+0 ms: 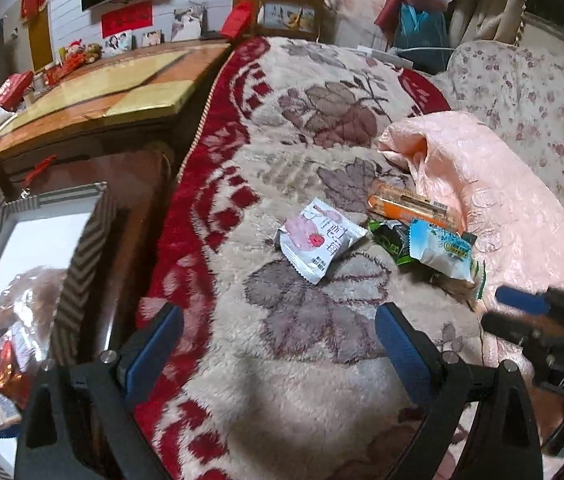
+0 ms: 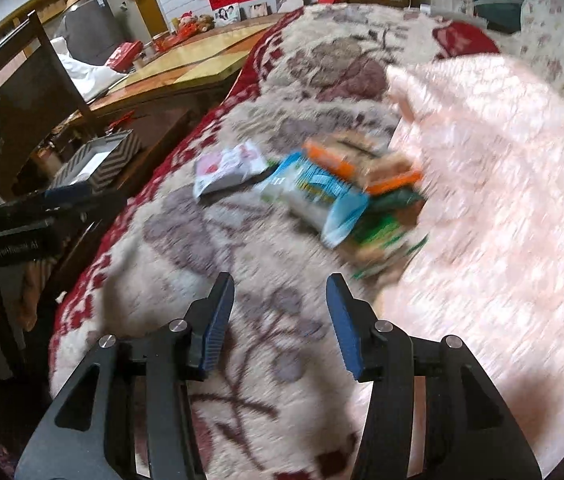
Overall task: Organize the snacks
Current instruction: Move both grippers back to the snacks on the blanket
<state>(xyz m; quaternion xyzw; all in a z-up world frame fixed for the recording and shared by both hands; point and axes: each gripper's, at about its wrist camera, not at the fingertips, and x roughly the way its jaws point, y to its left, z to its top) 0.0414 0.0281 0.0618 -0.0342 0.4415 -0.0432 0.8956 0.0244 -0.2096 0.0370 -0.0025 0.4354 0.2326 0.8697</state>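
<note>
Snacks lie bunched on the blanket (image 1: pixel 314 380) at centre right of the left view: a pink packet (image 1: pixel 318 242), an orange pack (image 1: pixel 410 206), a green pack (image 1: pixel 392 240) and a blue-white pack (image 1: pixel 442 250), beside a pink quilt (image 1: pixel 502 184). Both the left gripper (image 1: pixel 278 348) and right gripper (image 2: pixel 280 320) hang released over the blanket, fingers apart and empty. A striped box (image 1: pixel 82 248) at lower left holds more snacks.

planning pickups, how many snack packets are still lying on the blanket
4 visible: pink-white packet alone at left; blue-white packet atop green packet; orange packet behind them. More may hide underneath.
</note>
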